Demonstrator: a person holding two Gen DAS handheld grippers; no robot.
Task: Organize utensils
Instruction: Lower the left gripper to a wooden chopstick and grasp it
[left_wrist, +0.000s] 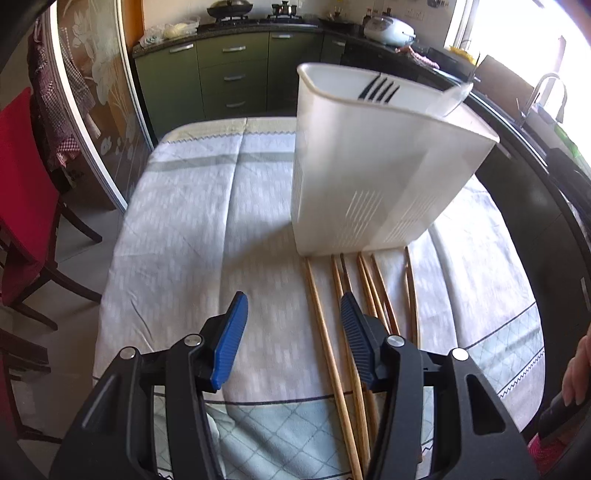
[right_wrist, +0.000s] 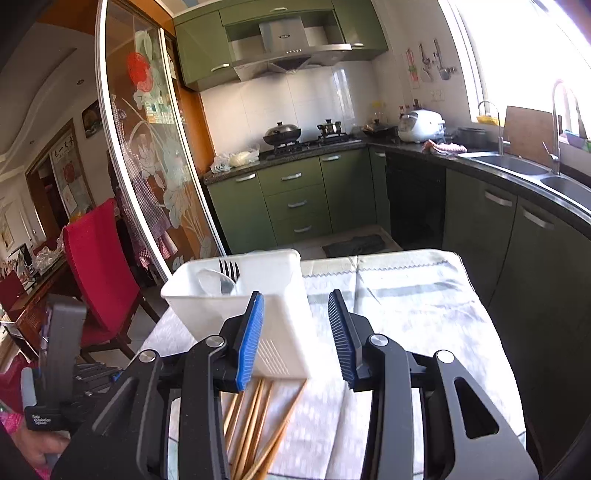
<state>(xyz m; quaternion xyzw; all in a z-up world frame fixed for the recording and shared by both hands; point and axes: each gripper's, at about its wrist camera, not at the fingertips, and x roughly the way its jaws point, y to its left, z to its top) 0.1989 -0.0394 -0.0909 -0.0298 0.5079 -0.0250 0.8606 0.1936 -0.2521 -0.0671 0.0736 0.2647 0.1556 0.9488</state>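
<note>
The white utensil holder (left_wrist: 373, 166) stands on the cloth-covered tabletop (left_wrist: 192, 206) with a fork (right_wrist: 229, 271) and spoon (right_wrist: 212, 282) already inside, while wooden chopsticks (left_wrist: 354, 306) lie loose just before it. Both the left gripper (left_wrist: 293, 325) and right gripper (right_wrist: 295, 332) hover with fingers apart, holding nothing. Next, I judge, a chopstick must be pinched and lifted over the holder's tall wall, which stands in the way.

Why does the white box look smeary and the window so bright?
Left wrist view: the white utensil holder is smeared by motion blur, and the window glares white. Right wrist view: the window is blown out too, and the fisheye lens bends the glass door frame.
</note>
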